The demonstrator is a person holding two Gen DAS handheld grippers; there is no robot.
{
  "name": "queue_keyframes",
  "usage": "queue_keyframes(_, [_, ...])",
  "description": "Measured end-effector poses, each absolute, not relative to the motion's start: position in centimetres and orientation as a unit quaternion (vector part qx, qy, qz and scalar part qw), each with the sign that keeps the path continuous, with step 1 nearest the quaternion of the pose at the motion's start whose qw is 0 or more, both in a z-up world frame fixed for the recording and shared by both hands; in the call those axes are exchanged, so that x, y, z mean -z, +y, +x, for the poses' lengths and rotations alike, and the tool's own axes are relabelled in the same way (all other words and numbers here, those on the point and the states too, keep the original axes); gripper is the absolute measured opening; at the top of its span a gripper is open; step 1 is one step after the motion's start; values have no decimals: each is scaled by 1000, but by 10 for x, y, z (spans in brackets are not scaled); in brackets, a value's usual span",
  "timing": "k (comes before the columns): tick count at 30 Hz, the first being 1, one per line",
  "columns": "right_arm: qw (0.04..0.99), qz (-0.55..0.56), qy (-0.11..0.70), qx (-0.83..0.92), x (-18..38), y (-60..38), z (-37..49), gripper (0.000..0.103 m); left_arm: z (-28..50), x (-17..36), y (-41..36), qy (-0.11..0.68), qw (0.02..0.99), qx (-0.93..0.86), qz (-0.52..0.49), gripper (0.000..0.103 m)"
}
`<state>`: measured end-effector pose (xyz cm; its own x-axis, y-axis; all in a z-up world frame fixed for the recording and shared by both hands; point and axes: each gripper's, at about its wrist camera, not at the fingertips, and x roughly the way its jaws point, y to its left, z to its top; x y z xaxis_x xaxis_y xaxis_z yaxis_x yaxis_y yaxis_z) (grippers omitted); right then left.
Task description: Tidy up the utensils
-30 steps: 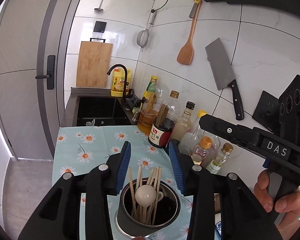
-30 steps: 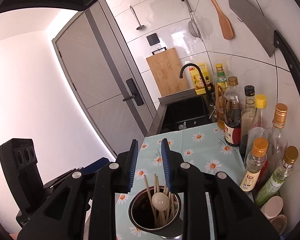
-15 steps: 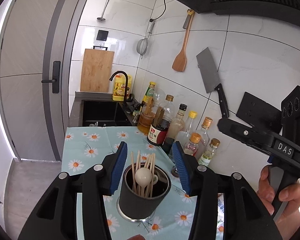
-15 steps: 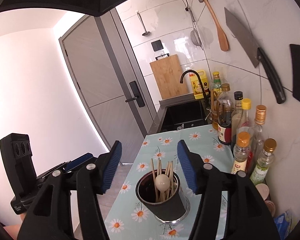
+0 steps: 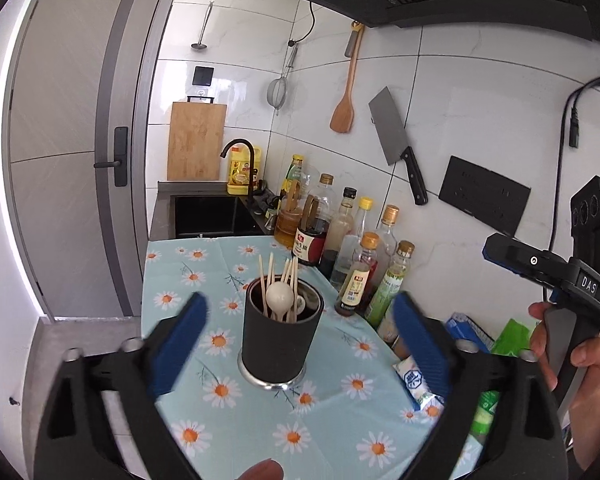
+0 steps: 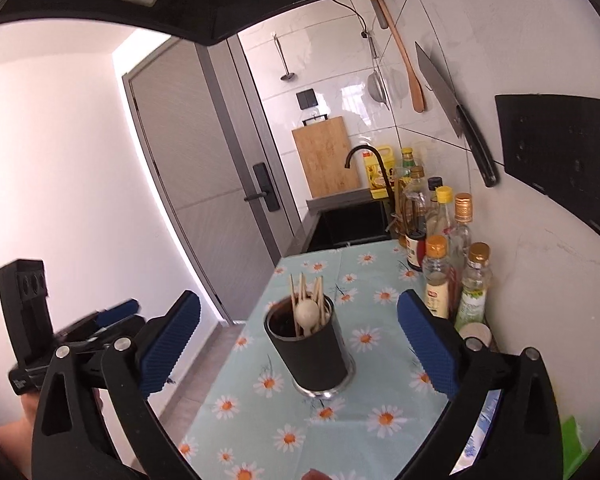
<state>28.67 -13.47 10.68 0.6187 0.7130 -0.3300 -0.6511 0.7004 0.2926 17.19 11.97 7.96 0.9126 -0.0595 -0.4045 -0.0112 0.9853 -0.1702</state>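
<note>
Utensil holder (image 5: 281, 334): dark cylinder with a metal base ring, upright on the bench (image 5: 188, 280) on a daisy-print cloth. This is the landmark.

Inside holder: bundle of wooden chopsticks (image 5: 290, 276) standing on end, tips above the rim; a cream spoon (image 5: 279, 298) with its bowl up, leaning among them.

Left gripper (image 5: 298, 340): released, jaws have just been opening and now stand wide. Blue pads flank the holder, one each side, clear of its wall. Nothing gripped.

Right gripper (image 6: 300, 336): also released, jaws just opened wide; in its own view the holder stands between the pads and beyond them, untouched. A hand (image 5: 580, 364) grasps its handle, to the right of the holder in the left view.

Behind and right of holder: row of sauce and oil bottles (image 5: 358, 280) along the tiled wall. Further behind: black sink (image 5: 208, 216) with a dark faucet.

On wall above bottles: cleaver (image 5: 396, 142), wooden spatula (image 5: 344, 108), small strainer (image 5: 278, 90).
</note>
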Motion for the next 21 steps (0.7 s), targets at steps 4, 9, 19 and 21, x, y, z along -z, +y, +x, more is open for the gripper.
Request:
queue_keyframes(4, [899,40,217,-379,-100,-143,268,98,154,-67,112,220,972,14,-85,97])
queue_keyframes(9, [898,11,220,-382,-82,-152,243,98,129,-51,99,231,970,9,-76,97])
queue_keyframes(19, [889,-1,235,-392,-44,-173,210,98,96,-29,76,255,963,-4,-85,97])
queue_keyframes(21, [891,5,238,-386,-41,-178,207,98,92,-23,70,261,962,-2,-79,97])
